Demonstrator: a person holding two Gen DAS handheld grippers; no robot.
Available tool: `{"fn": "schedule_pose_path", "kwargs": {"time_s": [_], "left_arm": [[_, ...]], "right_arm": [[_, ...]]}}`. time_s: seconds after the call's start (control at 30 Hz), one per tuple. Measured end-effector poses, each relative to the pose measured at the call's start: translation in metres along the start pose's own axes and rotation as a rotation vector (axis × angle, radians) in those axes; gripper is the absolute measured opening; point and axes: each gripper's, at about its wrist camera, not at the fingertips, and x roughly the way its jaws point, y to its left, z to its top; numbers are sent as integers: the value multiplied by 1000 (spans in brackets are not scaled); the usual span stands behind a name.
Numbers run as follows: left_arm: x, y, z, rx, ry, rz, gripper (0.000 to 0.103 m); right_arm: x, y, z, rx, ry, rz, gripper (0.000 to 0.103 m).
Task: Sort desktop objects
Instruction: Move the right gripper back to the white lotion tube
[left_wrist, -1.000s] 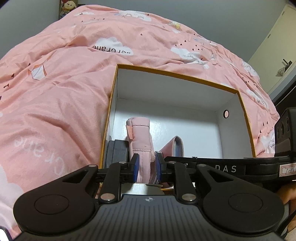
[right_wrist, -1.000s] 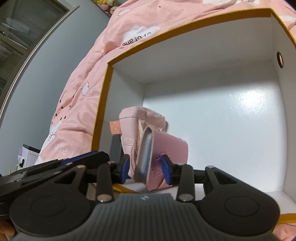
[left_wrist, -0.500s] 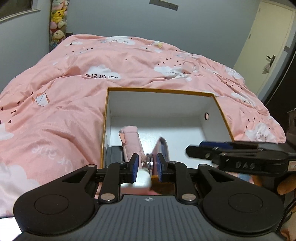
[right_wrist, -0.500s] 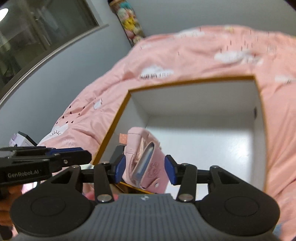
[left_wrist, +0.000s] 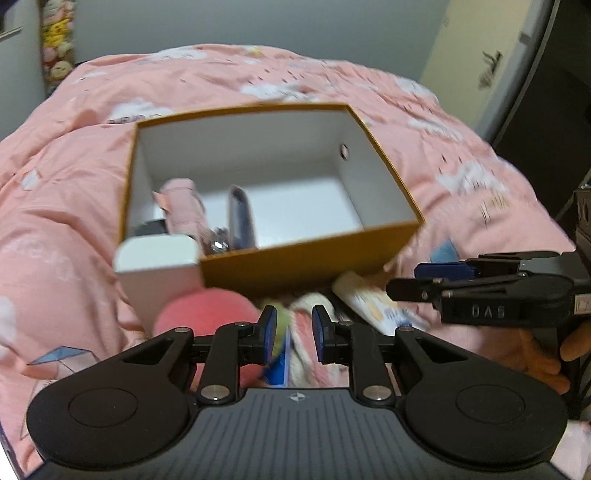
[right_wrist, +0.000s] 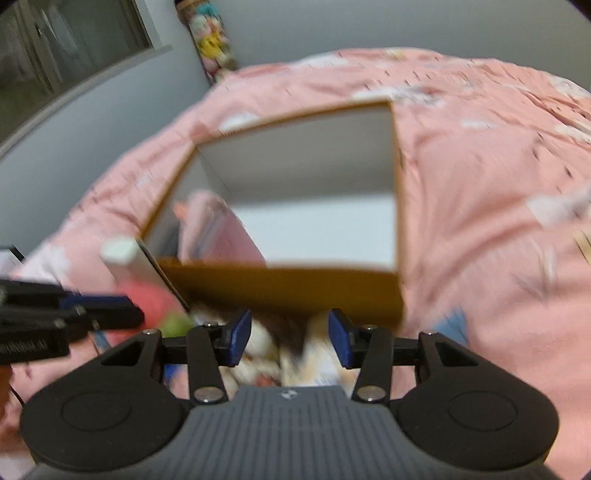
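One box (left_wrist: 306, 258), orange outside and white inside, sits open on a pink quilt (left_wrist: 66, 192). Inside it, at the left end, three things can be counted: a pink pouch (left_wrist: 183, 206) leaning upright, a flat blue-edged piece (left_wrist: 240, 214) standing on edge just beside it, and something dark (left_wrist: 149, 229) low in the left corner. A small shiny bit (left_wrist: 218, 242) lies between the pouch and the flat piece; it is too blurred to name.

Outside the box, against its near left corner, stands one white carton (left_wrist: 159, 273). In front of that lies one red round thing (left_wrist: 207, 314). A heap of small items lies before the box's near wall: a white tube (left_wrist: 373, 302) with printing, a blue card (left_wrist: 279, 365), and a few soft pale pieces whose number is probably three, though the blur makes that unsure.

There are two grippers, both outside the box and above the heap. The left gripper (left_wrist: 294, 338) has its jaws narrow with nothing pinched between them. The right gripper (right_wrist: 289, 338) stands about half open, also empty, and its jaws opened further a moment ago. A hand (left_wrist: 535, 354) shows beneath the right gripper in the left view.
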Motion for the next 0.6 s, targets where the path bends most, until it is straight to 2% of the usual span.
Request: {"fn": "schedule_pose_path", "kwargs": {"time_s": [0.2,0.3,0.43,0.6], "left_arm": [[12,-20,-17,56,64,-13,26],[15,-30,-21,94,72,-40,26],[18,-36,-24,111,88,-38,26],[20,-34,-24,109,104,-43,26]], "right_arm": [[-2,5,-33,-122,50,-72,49],[2,8,-40,-169,59,-93,49],[12,18,-54,-280,94,-150,52],[15,15,-57,-297,111,-156,52]]}}
